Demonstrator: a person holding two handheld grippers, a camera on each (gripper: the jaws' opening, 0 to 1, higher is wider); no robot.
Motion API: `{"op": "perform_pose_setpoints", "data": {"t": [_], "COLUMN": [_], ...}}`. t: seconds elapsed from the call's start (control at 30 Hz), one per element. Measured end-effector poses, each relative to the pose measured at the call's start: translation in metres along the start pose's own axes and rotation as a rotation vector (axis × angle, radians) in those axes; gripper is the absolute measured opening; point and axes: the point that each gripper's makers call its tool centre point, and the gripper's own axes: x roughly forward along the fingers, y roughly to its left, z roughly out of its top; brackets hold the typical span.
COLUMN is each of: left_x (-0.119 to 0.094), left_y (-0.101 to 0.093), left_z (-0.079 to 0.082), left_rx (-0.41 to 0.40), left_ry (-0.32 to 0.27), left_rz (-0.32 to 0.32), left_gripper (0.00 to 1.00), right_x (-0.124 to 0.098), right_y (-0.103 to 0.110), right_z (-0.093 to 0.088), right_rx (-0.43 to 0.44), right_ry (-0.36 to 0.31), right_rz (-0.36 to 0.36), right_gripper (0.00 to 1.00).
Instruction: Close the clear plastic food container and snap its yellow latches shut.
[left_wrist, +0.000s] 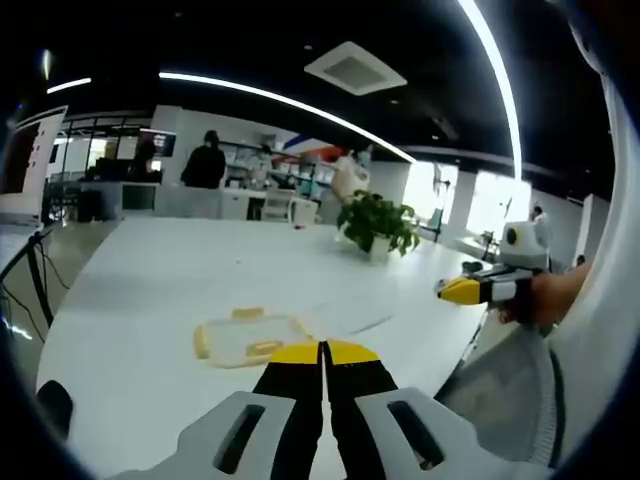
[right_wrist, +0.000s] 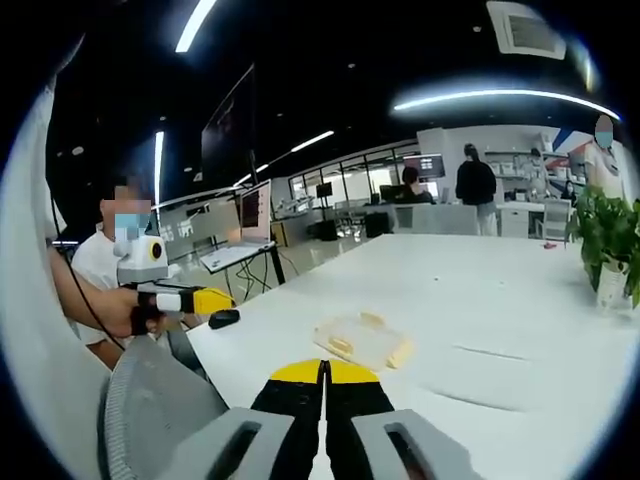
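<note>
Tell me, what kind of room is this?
Probably a big open office: a long white table, desks with computer screens, a potted plant and strip lights overhead. A clear container sits on the table.

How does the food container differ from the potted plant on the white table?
The food container is flat, clear with yellow latches, and lies near the grippers; the potted plant stands upright, green and leafy in a white pot, farther back. Both rest on the white table, apart from each other.

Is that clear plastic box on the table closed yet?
Cannot tell. The container lies flat on the white table, too small to show lid or latches.
</note>
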Motion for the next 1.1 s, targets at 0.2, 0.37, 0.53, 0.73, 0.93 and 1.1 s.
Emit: {"op": "perform_pose_setpoints", "data": {"t": [0.2,0.37,0.53,0.73,0.93,1.1], "left_x": [-0.002,-0.002,-0.002,-0.002,0.0,0.001], "left_y": [0.003,0.004,0.005,0.016,0.025,0.031], "left_z": [0.006,0.009,0.012,0.022,0.03,0.033], "left_rx": [0.002,-0.004,0.008,0.016,0.032,0.036], "left_ry": [-0.007,-0.014,-0.006,-0.021,-0.021,-0.022], "left_rz": [0.01,0.012,0.006,0.018,0.021,0.028], "left_gripper": [0.0,0.0,0.0,0.02,0.04,0.05], "right_x": [0.001,0.002,0.004,0.008,0.015,0.021], "right_y": [0.001,0.004,0.002,-0.002,-0.009,-0.014], "right_z": [0.002,0.004,0.007,0.016,0.026,0.031], "right_rx": [0.004,-0.002,-0.015,-0.021,-0.038,-0.047], "right_ry": [0.001,0.002,-0.001,-0.011,-0.018,-0.023], "right_rz": [0.007,0.018,0.02,0.022,0.022,0.022], "right_gripper": [0.0,0.0,0.0,0.0,0.0,0.01]}}
